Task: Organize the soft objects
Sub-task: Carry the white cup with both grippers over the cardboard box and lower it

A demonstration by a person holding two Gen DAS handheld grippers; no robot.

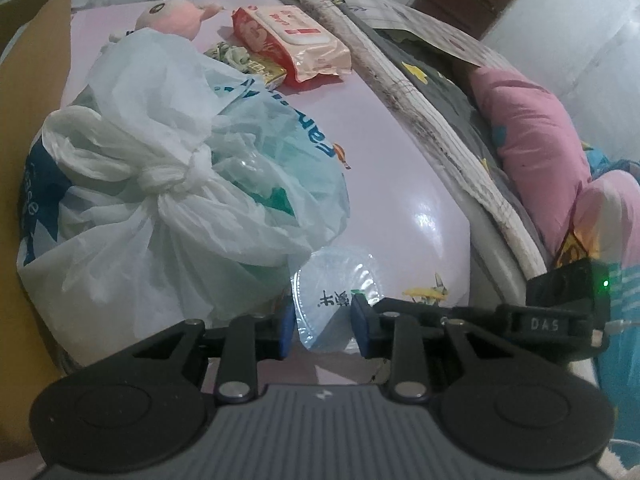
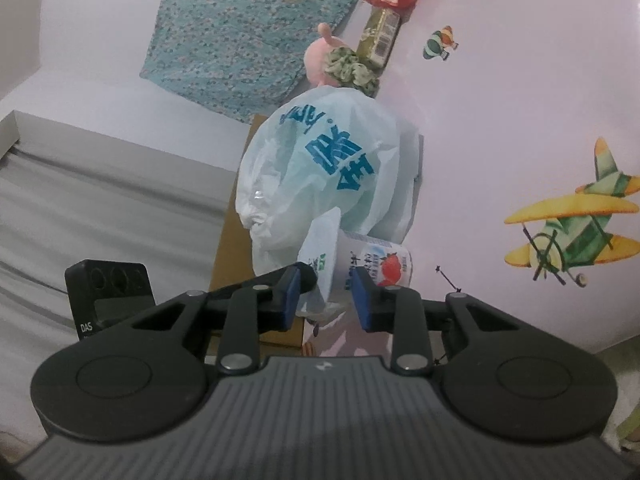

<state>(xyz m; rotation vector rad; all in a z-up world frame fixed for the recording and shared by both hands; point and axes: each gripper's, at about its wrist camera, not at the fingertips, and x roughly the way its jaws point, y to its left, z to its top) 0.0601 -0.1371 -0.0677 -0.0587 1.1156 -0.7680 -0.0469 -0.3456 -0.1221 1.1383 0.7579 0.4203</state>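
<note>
— Where the left gripper [image 1: 323, 324] sits nearest, what do its blue pads hold?
— A crumpled cup [image 1: 338, 300], pinched narrow on the pink sheet [image 1: 420, 184]; the right gripper [image 2: 325, 300] clamps the same cup [image 2: 376, 262] from its side.
— And beyond?
— The knotted bag [image 1: 180, 184] just beside the cup; farther off a green scrunchie [image 1: 232, 54], wipes pack [image 1: 288, 40] and pink plush [image 1: 176, 16].

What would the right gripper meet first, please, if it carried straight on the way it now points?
Probably the yogurt cup, which already lies between the jaws of the right gripper, its peeled lid beside it. The tied plastic bag sits just behind, though depth is hard to judge.
</note>
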